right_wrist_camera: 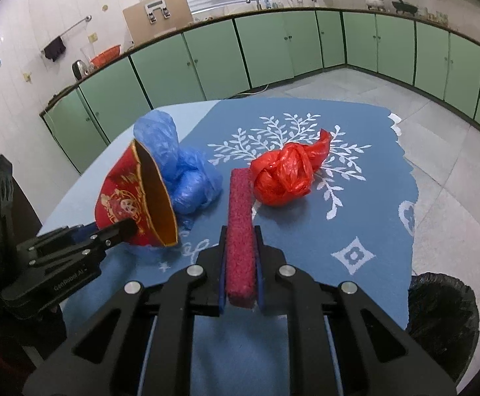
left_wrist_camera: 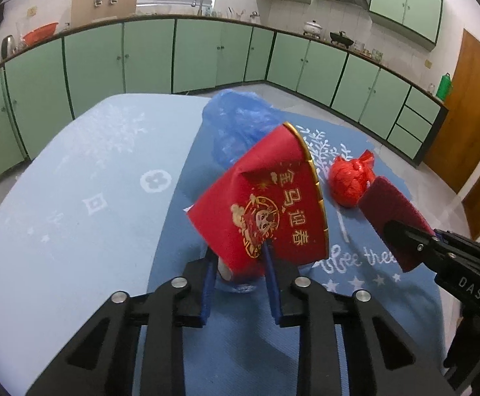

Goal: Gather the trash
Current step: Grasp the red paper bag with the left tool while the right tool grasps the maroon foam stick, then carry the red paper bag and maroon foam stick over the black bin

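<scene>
My left gripper [left_wrist_camera: 238,257] is shut on a red paper cup with gold print [left_wrist_camera: 266,198] and holds it tilted above the table; it also shows in the right wrist view [right_wrist_camera: 137,194]. My right gripper [right_wrist_camera: 239,234] is shut on a dark red sponge pad [right_wrist_camera: 239,231], held above the table; the pad also shows in the left wrist view [left_wrist_camera: 391,217]. A crumpled blue plastic bag [right_wrist_camera: 180,171] lies on the blue tablecloth [right_wrist_camera: 355,217] behind the cup. A knotted red plastic bag [right_wrist_camera: 286,171] lies at the cloth's middle.
A black-lined trash bin [right_wrist_camera: 444,316] stands on the floor at the table's right edge. Green kitchen cabinets [right_wrist_camera: 273,46] run along the walls behind. A brown door [left_wrist_camera: 470,125] is at the far right.
</scene>
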